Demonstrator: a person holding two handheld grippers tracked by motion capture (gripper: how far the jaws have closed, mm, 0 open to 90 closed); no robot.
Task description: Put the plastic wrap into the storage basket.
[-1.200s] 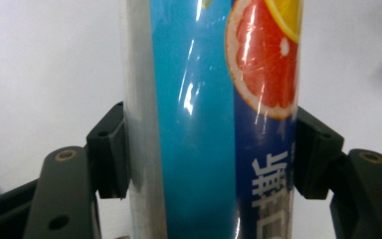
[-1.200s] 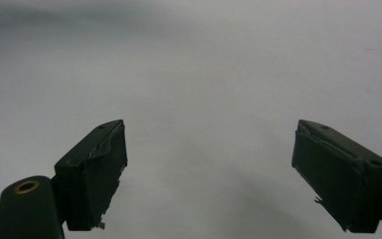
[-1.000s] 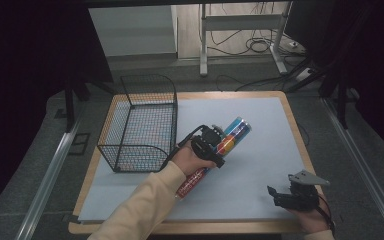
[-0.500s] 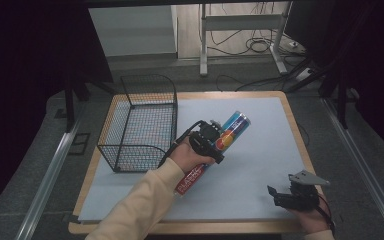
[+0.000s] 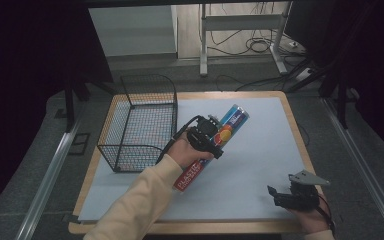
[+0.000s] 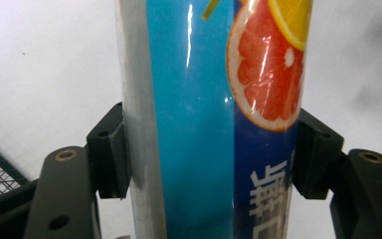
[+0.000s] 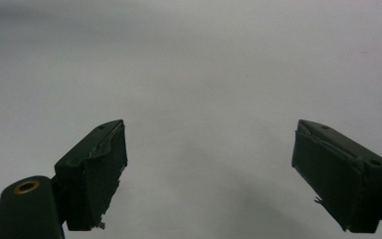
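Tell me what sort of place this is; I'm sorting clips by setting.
Probably a lab or workshop recording station, not a home: a wooden table under a pale mat, dark curtains around it, loose cables on the floor behind, and hand-held grippers at work beside a wire basket.

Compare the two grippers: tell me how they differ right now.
The left gripper is shut on the long blue plastic-wrap box with citrus print; the right gripper is open with nothing between its jaws. In the high view the left one is near the black wire basket, the right one at the table's near right corner. Both have black jaws.
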